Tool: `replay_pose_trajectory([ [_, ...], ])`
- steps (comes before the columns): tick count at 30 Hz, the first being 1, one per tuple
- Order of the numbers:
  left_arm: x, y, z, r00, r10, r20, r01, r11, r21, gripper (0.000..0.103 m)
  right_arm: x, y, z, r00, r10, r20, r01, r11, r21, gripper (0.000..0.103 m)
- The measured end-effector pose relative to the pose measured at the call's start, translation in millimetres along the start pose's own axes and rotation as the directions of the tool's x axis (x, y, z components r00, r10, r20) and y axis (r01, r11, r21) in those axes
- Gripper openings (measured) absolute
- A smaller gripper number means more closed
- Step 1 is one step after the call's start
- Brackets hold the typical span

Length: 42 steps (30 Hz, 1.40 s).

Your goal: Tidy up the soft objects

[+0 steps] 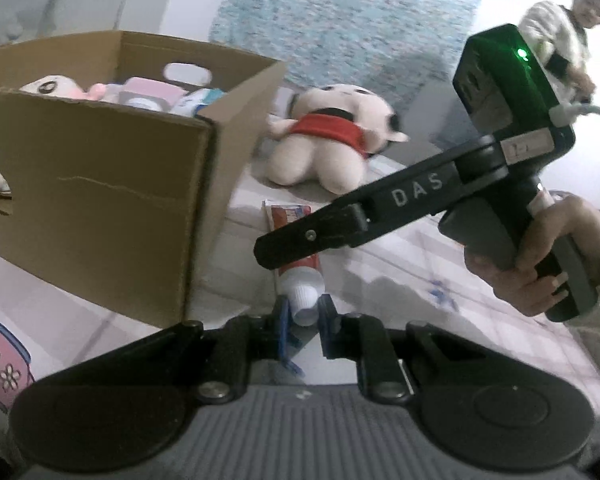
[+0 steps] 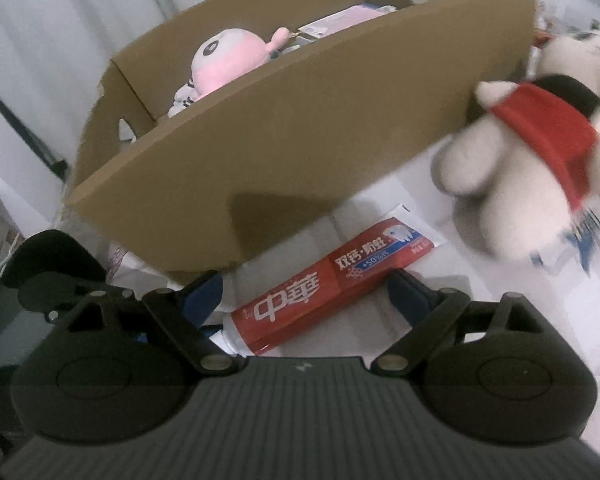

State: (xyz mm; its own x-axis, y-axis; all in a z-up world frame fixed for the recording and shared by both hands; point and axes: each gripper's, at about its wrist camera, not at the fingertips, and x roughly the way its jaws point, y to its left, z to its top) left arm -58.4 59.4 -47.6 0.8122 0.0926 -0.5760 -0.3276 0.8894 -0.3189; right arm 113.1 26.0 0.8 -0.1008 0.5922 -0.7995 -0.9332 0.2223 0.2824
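A pale checked bedcover point(image 1: 400, 264) carries everything; a blue speckled mat point(image 1: 340, 12) lies beyond. The left gripper point(image 1: 305, 312) pinches the white cap of the toothpaste tube point(image 2: 320, 292), which lies between the spread fingers of the right gripper point(image 2: 305, 292). Ahead stands the cardboard box point(image 2: 300, 152), half hiding a pink plush point(image 2: 224, 64); right of the tube, a blurred cream doll point(image 1: 324, 140).

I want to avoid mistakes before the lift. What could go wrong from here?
1. The left hand-held gripper pinches only the white cap end of the red toothpaste tube, so the tube may swing or slip out.
2. The open right hand-held gripper hangs over the same tube, so the two may collide.
3. The brown cardboard box stands close beside the tube, so a lift might bump it.
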Motion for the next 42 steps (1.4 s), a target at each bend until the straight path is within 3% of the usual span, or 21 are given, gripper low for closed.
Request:
replay_pose_trajectory([
  [5,-21.1,-17.7,-14.0,0.992,-0.12,-0.041,0.124,0.984,0.128,0.016,-32.3,11.0,-47.6,0.996,-0.094,-0.001,0.093,0.991,0.092,0.093],
  [10,-46.0,-33.9,-39.4,0.965,-0.233,-0.122,0.258,0.928,0.267,0.018,-64.8,18.7,-94.9,0.991,-0.135,-0.012,0.135,0.971,0.199,0.095],
  [12,-51.4,-38.0,-40.5,0.954,-0.256,-0.157,0.293,0.905,0.308,0.029,-73.8,20.1,-108.6,0.988,-0.153,0.0,0.148,0.961,0.232,0.096],
  [14,-57.5,-38.9,-42.0,0.959,-0.232,-0.162,0.274,0.902,0.334,0.044,-82.7,19.0,-120.3,0.983,-0.179,0.034,0.164,0.951,0.26,0.096],
  [17,-63.6,-37.8,-39.0,0.972,-0.182,-0.148,0.223,0.912,0.344,0.049,-86.9,14.2,-129.9,0.971,-0.227,0.074,0.193,0.929,0.316,0.096],
  [19,-68.3,-44.5,-37.5,0.978,-0.163,-0.134,0.203,0.902,0.381,0.056,-88.9,11.3,-137.8,0.966,-0.235,0.104,0.187,0.92,0.345,0.096],
  [21,-69.4,-52.6,-35.2,0.982,-0.149,-0.115,0.184,0.888,0.421,0.056,-90.7,8.6,-143.3,0.962,-0.236,0.139,0.173,0.916,0.363,0.096],
  [24,-51.8,-64.2,-27.6,0.976,-0.17,-0.136,0.213,0.877,0.43,0.053,-90.6,10.0,-147.2,0.953,-0.254,0.166,0.184,0.918,0.351,0.097],
  [26,-41.7,-69.5,-28.9,0.971,-0.174,-0.164,0.228,0.878,0.42,0.037,-89.3,10.1,-148.1,0.946,-0.269,0.182,0.194,0.917,0.348,0.097],
  [28,-31.3,-72.6,-32.5,0.97,-0.143,-0.195,0.214,0.885,0.414,0.031,-88.4,9.9,-149.3,0.939,-0.283,0.195,0.205,0.917,0.343,0.098],
  [31,-31.7,-71.2,-34.4,0.976,-0.13,-0.175,0.191,0.897,0.398,0.029,-89.5,8.2,-150.6,0.939,-0.28,0.202,0.196,0.915,0.353,0.098],
  [35,-32.7,-72.5,-37.1,0.979,-0.116,-0.168,0.178,0.89,0.419,0.028,-93.0,4.5,-154.5,0.939,-0.269,0.212,0.176,0.91,0.374,0.099],
  [39,-30.4,-71.6,-29.2,0.973,-0.118,-0.199,0.186,0.909,0.372,0.027,-100.4,-5.7,-161.7,0.943,-0.219,0.25,0.086,0.888,0.452,0.099],
  [42,-27.3,-68.8,-21.7,0.964,-0.145,-0.223,0.21,0.93,0.302,0.027,-108.9,-25.7,-173.6,0.938,-0.126,0.323,-0.08,0.828,0.555,0.099],
])
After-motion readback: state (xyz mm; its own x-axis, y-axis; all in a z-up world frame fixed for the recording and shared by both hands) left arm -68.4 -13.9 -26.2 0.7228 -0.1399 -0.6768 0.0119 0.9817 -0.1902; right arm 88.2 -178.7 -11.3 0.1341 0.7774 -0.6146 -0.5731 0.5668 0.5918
